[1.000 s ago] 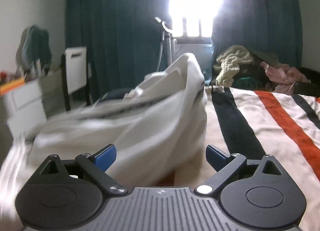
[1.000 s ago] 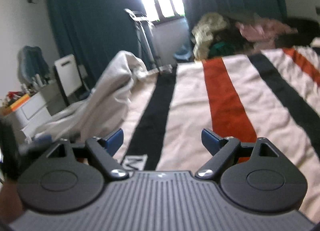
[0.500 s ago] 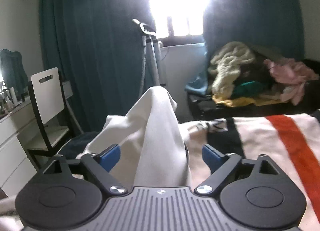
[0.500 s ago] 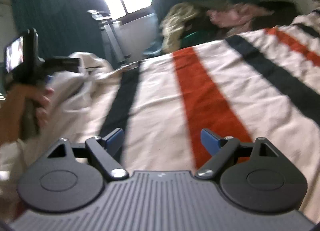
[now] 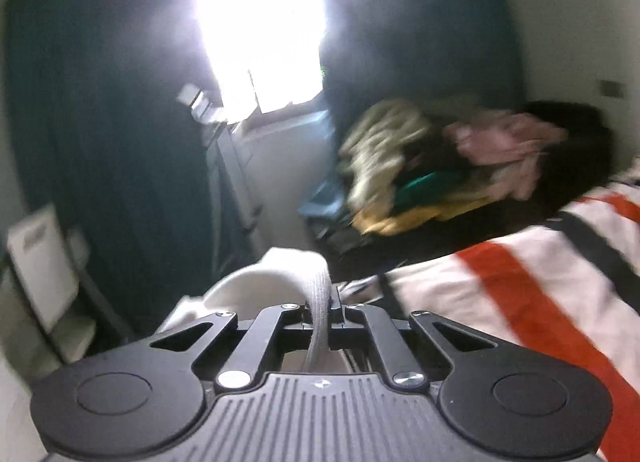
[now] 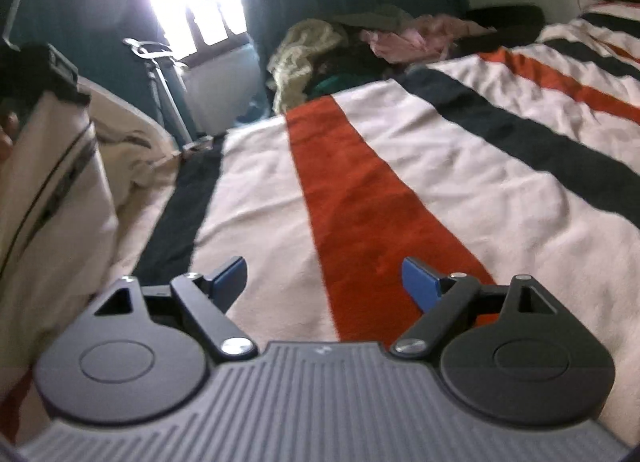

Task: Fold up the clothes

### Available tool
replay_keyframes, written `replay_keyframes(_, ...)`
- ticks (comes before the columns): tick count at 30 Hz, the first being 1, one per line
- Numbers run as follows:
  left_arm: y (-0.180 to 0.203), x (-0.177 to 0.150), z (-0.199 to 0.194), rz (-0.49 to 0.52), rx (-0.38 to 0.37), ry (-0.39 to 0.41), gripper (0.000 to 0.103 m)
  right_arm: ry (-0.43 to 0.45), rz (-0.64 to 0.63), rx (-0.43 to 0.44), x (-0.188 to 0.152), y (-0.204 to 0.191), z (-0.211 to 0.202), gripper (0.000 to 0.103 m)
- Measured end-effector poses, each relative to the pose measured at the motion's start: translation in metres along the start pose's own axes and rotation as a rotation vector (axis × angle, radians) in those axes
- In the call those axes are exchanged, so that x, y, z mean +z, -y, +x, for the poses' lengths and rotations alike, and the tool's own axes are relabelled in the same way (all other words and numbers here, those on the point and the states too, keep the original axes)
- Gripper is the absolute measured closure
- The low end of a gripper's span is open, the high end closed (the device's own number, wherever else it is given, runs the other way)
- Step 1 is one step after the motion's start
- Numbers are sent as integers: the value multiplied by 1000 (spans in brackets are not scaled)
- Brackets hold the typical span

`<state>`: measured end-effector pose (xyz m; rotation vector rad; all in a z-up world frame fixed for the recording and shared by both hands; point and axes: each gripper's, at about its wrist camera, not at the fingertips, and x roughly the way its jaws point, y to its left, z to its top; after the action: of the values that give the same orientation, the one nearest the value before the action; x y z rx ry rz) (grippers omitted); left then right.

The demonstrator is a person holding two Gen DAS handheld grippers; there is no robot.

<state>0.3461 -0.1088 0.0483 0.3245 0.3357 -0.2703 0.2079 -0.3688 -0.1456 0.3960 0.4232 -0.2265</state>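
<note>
A cream-white garment hangs lifted off the bed, and my left gripper is shut on its ribbed edge, which runs up between the closed fingers. In the right wrist view the same garment drapes down at the left, under a dark gripper body and a hand. My right gripper stands open low over the striped blanket, its blue pads wide apart with nothing between them. It is to the right of the garment and not touching it.
The blanket has white, orange and black stripes. A heap of mixed clothes lies beyond the bed's far end, below dark curtains and a bright window. A white chair stands at the left, a metal stand near the window.
My left gripper closed on the garment's edge and rose with it, tilting. My right gripper sank toward the blanket and stayed open.
</note>
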Motion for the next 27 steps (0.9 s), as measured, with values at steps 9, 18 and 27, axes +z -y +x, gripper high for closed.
replay_keyframes(9, 45, -64, -205, -4, -229, 149, 101, 107, 151, 44, 26, 27, -56, 17)
replay_keyframes(18, 58, -190, -277, -199, -211, 0, 100, -77, 539, 237, 52, 95, -107, 15)
replay_keyframes(27, 27, -215, -266, -395, -215, -117, 96, -311, 516, 369, 80, 74, -29, 39)
